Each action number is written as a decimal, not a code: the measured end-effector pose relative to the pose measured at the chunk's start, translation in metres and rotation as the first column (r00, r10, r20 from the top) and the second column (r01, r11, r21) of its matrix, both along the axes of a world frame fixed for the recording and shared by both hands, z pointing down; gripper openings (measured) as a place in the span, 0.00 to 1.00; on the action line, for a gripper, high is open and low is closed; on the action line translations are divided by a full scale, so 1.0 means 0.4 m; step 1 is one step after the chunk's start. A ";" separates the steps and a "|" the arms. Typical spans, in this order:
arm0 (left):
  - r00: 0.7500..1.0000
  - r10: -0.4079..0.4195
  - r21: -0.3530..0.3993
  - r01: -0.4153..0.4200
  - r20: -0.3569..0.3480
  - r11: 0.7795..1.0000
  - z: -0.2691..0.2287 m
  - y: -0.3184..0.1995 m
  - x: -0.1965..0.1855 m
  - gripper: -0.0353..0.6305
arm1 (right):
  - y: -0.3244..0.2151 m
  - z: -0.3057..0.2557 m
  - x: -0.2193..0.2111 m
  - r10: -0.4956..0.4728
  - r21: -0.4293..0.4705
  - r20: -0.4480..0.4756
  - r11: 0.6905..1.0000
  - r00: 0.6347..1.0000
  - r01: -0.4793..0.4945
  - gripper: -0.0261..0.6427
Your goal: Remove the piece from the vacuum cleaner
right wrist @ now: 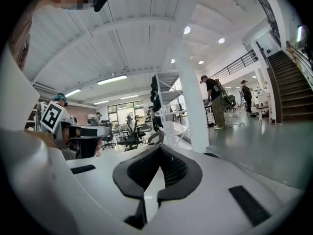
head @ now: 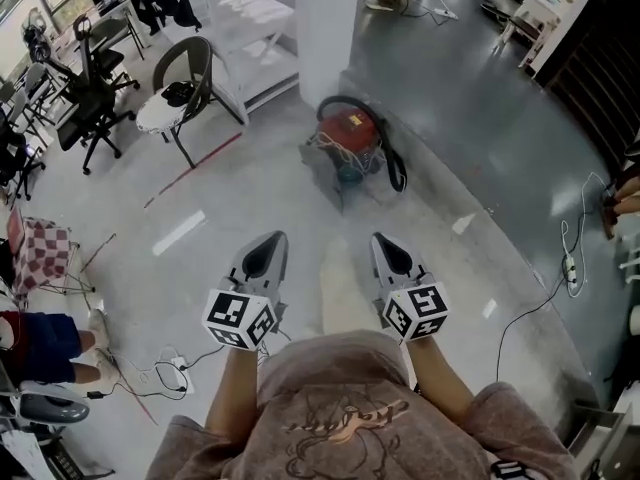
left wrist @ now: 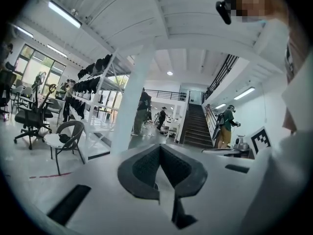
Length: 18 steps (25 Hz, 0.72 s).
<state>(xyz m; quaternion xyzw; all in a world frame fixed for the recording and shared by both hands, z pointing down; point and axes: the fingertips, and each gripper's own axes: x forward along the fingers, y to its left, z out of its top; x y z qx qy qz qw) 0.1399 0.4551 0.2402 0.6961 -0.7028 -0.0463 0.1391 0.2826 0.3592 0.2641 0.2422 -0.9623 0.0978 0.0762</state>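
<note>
A red vacuum cleaner [head: 350, 133] with a black hose [head: 393, 164] stands on the grey floor by the white pillar [head: 327, 18], well ahead of both grippers. In the head view my left gripper [head: 266, 252] and right gripper [head: 388, 252] are held side by side in front of the person's chest, both shut with nothing between the jaws. Seen from the left gripper view, the left gripper [left wrist: 160, 148] points almost level into the hall, its black pads [left wrist: 142, 173] together. The right gripper [right wrist: 159, 149] likewise shows closed pads [right wrist: 171, 170]. The vacuum cleaner is not in either gripper view.
A grey chair [head: 185, 88] stands left of the pillar and black office chairs [head: 92, 78] further left. Cables [head: 170, 373] and a power strip [head: 571, 268] lie on the floor. A staircase [left wrist: 198, 126] and several people [right wrist: 215, 102] appear in the hall.
</note>
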 end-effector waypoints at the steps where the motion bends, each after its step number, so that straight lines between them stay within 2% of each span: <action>1: 1.000 -0.003 -0.002 0.003 0.001 1.000 0.004 -0.007 -0.011 0.06 | -0.007 0.003 -0.011 0.000 -0.001 0.000 1.000 1.000 0.000 0.03; 8: 1.000 0.018 -0.018 -0.019 -0.007 1.000 0.034 -0.117 -0.080 0.06 | -0.105 0.027 -0.095 -0.001 -0.010 -0.002 1.000 1.000 0.001 0.03; 12: 0.998 0.054 -0.015 -0.054 -0.016 0.998 0.034 -0.231 -0.120 0.06 | -0.193 0.021 -0.166 -0.013 -0.014 0.016 1.000 1.000 0.014 0.03; 18: 0.998 0.061 -0.013 -0.062 -0.019 0.998 -0.002 -0.423 -0.211 0.06 | -0.373 0.002 -0.264 -0.020 -0.026 0.014 0.999 1.000 0.020 0.03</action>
